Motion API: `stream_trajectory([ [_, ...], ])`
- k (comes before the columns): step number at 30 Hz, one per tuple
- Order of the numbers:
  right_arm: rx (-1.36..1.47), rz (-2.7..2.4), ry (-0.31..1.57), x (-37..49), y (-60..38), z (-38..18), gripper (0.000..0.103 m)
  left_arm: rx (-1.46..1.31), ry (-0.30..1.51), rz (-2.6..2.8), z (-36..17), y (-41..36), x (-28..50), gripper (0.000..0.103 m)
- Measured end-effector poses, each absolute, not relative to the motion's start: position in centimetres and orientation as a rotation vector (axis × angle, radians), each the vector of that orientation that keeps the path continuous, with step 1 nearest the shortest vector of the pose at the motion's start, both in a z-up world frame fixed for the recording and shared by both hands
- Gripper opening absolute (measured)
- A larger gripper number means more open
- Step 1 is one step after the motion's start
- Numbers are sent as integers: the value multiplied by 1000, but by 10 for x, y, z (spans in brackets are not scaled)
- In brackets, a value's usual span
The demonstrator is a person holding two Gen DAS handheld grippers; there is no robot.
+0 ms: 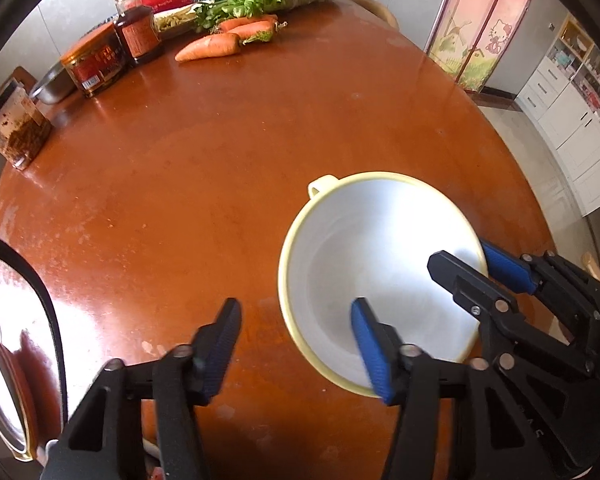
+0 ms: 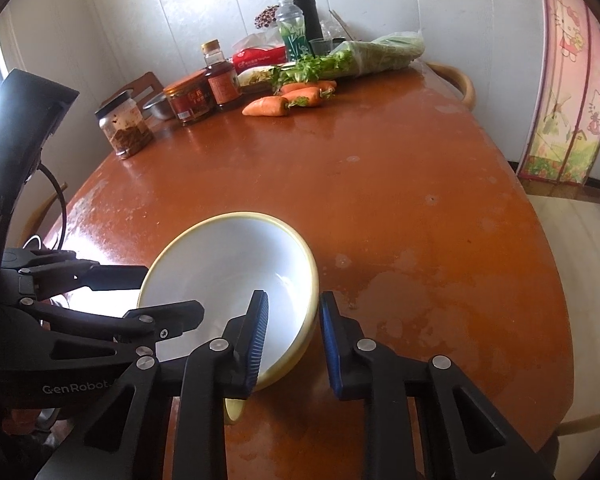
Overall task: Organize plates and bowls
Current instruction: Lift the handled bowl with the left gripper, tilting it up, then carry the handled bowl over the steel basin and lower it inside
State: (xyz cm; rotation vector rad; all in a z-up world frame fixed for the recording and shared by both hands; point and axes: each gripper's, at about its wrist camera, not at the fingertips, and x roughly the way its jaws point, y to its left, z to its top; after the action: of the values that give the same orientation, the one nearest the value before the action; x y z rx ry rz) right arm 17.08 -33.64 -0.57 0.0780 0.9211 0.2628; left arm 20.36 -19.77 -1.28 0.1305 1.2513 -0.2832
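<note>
A white bowl (image 1: 380, 264) with a yellow rim and small side handles sits on the brown round table (image 1: 220, 160). It also shows in the right wrist view (image 2: 228, 272). My left gripper (image 1: 296, 340) is open; its right finger reaches over the bowl's near rim, its left finger is over bare table. My right gripper (image 2: 294, 340) is open and straddles the bowl's right rim, one finger inside and one outside. In the left wrist view the right gripper (image 1: 468, 264) shows at the bowl's right edge.
At the table's far side stand jars (image 2: 126, 128), a sauce bottle (image 2: 220, 80), a steel bowl (image 2: 158, 106), carrots (image 2: 288, 100), bagged greens (image 2: 376, 56) and bottles (image 2: 296, 28). A shiny round rim (image 1: 0, 400) shows at the left edge. Chairs stand around the table.
</note>
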Motion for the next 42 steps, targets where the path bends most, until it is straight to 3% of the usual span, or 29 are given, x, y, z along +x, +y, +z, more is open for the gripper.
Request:
stream_trajectory([
  [2,71,268,920,171,-335,-5,23,118,1261,-306,-14,-199,203,40],
  [4,72,282,925,171,-331,-5,23,128,1260,-301,-13,-200,202,38],
  [33,-67,453,699,120,-220,91,22,-35,936,-171,104,-73,120,38],
  [42,-122,534,653,86,-170,106,22,-62,899,-110,113,-27,84,38],
])
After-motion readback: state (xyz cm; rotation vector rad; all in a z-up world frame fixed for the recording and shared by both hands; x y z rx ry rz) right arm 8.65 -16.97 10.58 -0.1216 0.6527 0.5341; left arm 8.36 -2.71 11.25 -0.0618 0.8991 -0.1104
